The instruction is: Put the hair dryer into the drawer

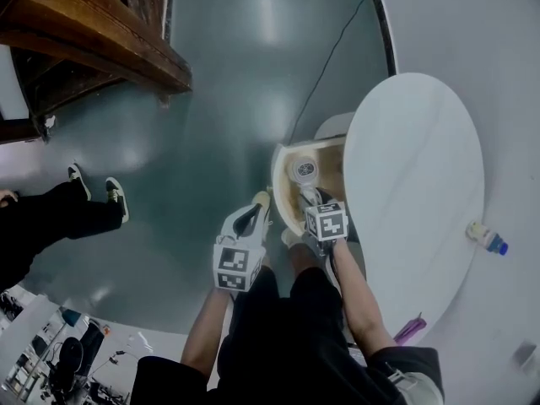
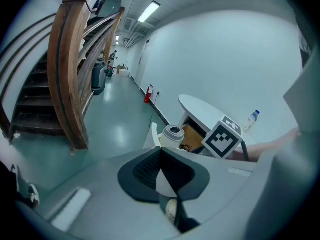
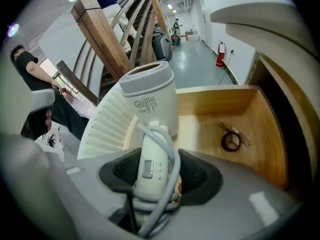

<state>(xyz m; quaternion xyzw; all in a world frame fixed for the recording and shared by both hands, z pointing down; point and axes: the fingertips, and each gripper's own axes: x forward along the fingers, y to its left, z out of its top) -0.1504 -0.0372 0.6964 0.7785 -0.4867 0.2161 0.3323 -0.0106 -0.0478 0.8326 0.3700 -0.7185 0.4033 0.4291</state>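
A white hair dryer [image 3: 150,104] with its grey cord wound round the handle points barrel-up over the open wooden drawer [image 3: 210,129]. My right gripper [image 3: 152,169] is shut on the handle. In the head view the hair dryer [image 1: 304,172] hangs above the drawer [image 1: 283,184], which juts from under the round white table [image 1: 413,184], with the right gripper [image 1: 308,202] just behind it. My left gripper [image 1: 260,202] is beside the drawer's front edge, its fingertips together and nothing in them. From the left gripper [image 2: 160,156] view the dryer [image 2: 173,135] shows ahead.
A small dark ring [image 3: 231,141] lies on the drawer floor. A bottle [image 1: 488,238] and a purple item [image 1: 411,327] sit on the table. A wooden staircase [image 1: 93,40] rises at the far left, a person's legs [image 1: 59,218] stretch in from the left, and a cable [image 1: 329,57] runs along the floor.
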